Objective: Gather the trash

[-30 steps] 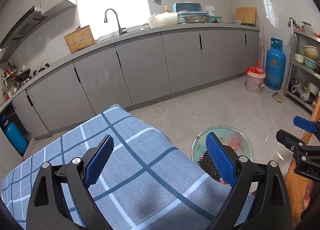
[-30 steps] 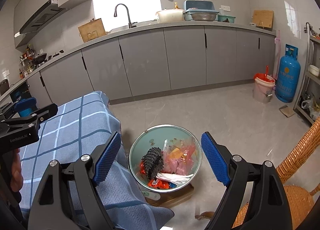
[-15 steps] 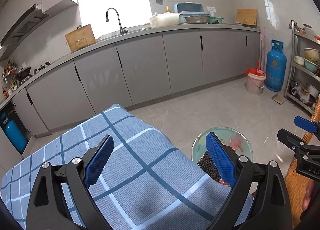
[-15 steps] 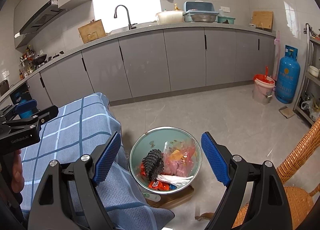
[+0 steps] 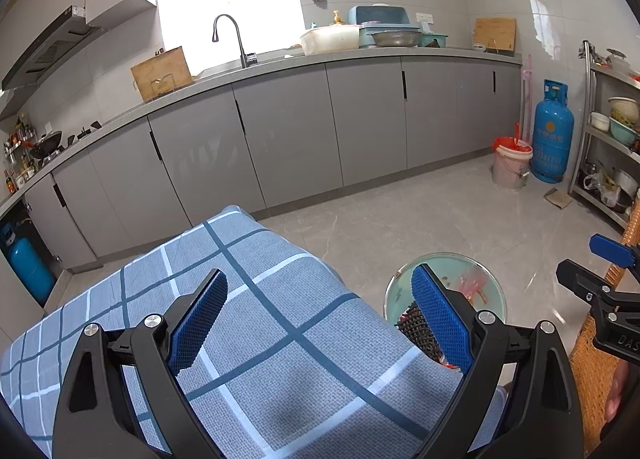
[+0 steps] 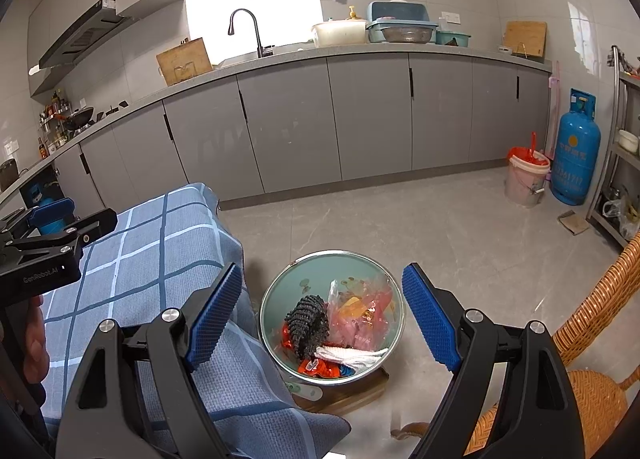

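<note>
Both grippers are hanging released: the left gripper [image 5: 320, 315] above the checked cloth [image 5: 280, 339], the right gripper [image 6: 322, 317] above the trash-filled bin [image 6: 280, 299] sitting just beside that cloth.

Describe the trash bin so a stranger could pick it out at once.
Start at the table with the blue checked cloth. On the floor just off its corner, between it and the wicker chair, stands the trash bin. It is round and pale green inside, holding pink plastic and a black knobbly item, unlike the pinkish bucket by the blue gas cylinder.
</note>
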Demonstrator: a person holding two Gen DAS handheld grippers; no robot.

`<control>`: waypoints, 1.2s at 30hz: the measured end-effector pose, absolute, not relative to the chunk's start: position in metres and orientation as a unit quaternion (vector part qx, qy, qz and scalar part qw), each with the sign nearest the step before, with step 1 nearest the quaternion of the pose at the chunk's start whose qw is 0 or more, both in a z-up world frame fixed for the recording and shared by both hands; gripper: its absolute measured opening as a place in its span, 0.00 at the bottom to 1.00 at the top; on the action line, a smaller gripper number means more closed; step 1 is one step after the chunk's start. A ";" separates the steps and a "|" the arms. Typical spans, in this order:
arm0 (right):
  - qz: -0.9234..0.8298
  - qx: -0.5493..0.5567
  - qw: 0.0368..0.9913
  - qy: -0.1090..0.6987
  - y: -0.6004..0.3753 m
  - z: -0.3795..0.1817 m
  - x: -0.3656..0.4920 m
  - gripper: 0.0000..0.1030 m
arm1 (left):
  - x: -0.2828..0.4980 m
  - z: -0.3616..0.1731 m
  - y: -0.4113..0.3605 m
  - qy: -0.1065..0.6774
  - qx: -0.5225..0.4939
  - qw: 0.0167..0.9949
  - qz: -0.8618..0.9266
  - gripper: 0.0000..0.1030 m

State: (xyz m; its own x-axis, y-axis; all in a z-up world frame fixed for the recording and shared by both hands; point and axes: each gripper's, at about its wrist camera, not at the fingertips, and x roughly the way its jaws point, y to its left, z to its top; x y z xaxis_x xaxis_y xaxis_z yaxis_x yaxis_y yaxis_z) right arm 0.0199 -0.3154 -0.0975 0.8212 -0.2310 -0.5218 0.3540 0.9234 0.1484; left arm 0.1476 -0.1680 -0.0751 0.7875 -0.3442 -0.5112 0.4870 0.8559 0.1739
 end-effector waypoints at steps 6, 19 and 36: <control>-0.156 0.122 0.947 0.252 -0.316 -0.097 0.018 0.80 | 0.148 -0.078 -0.168 0.237 0.152 0.933 -0.224 0.90; -0.155 0.124 0.948 0.248 -0.315 -0.097 0.015 0.80 | 0.139 -0.076 -0.170 0.226 0.156 0.932 -0.235 0.95; -0.155 0.125 0.948 0.248 -0.315 -0.097 0.015 0.80 | 0.138 -0.078 -0.180 0.227 0.175 0.931 -0.225 0.96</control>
